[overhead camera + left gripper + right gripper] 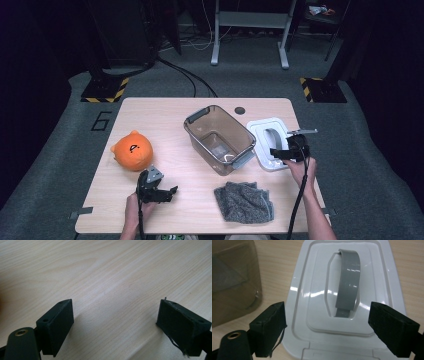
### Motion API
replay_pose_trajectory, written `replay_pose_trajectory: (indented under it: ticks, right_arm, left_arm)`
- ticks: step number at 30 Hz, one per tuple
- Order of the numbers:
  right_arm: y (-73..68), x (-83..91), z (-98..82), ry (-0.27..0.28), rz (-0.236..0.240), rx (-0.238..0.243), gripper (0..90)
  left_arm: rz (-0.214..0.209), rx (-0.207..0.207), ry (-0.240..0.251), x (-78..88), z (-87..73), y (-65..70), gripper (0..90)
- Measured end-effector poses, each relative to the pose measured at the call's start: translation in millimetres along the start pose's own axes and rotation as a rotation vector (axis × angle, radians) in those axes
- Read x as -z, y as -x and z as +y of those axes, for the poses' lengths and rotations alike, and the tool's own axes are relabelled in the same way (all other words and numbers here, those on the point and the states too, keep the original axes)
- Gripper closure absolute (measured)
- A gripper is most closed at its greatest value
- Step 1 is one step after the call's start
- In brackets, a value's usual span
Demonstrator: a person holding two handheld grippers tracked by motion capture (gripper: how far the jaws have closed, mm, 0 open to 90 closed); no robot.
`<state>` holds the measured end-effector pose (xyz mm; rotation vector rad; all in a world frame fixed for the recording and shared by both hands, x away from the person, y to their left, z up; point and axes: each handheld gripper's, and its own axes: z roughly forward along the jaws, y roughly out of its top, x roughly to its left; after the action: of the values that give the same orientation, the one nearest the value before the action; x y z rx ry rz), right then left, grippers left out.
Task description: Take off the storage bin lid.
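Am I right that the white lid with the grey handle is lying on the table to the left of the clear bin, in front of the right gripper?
Not quite: the white lid lies to the right of the clear bin, as the high view shows. It is in front of the right gripper, whose jaws stand open.

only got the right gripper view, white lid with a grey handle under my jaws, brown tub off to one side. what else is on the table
observer: A crumpled grey cloth lies near the person's edge of the table, in front of the tub.
operator: anything past the tub on its other side
observer: An orange plush toy sits towards the table's left edge, apart from the tub.
operator: and the other hand
observer: The left hand-held gripper is low over bare wood just in front of the plush toy, jaws open with nothing between them.
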<state>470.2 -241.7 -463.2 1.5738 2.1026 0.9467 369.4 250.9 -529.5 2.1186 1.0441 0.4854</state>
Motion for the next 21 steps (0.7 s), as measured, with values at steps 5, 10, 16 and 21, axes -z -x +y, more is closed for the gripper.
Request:
replay_pose_trajectory:
  ticks: [5, 10, 16, 21]
  right_arm:
    - [-3.1, 8.6, -18.7, 0.007, 0.013, 0.023, 10.4]
    - [-5.1, 13.0, -38.4, 0.007, 0.012, 0.042, 7.8]
    - [-7.2, 15.3, -58.8, 0.014, 0.011, 0.044, 5.4]
    - [-6.8, 17.9, -70.9, 0.015, 0.006, 0.033, 2.7]
  left_arm:
    - [0.0, 0.0, 0.001, -0.1, 0.0, 0.0, 13.2]
    - [0.0, 0.0, 0.0, 0.0, 0.0, 0.0, 13.2]
    - [-0.003, 0.005, 0.002, -0.2, -0.1, 0.2, 13.2]
    - [0.002, 0.006, 0.008, -0.8, -0.2, 0.3, 13.2]
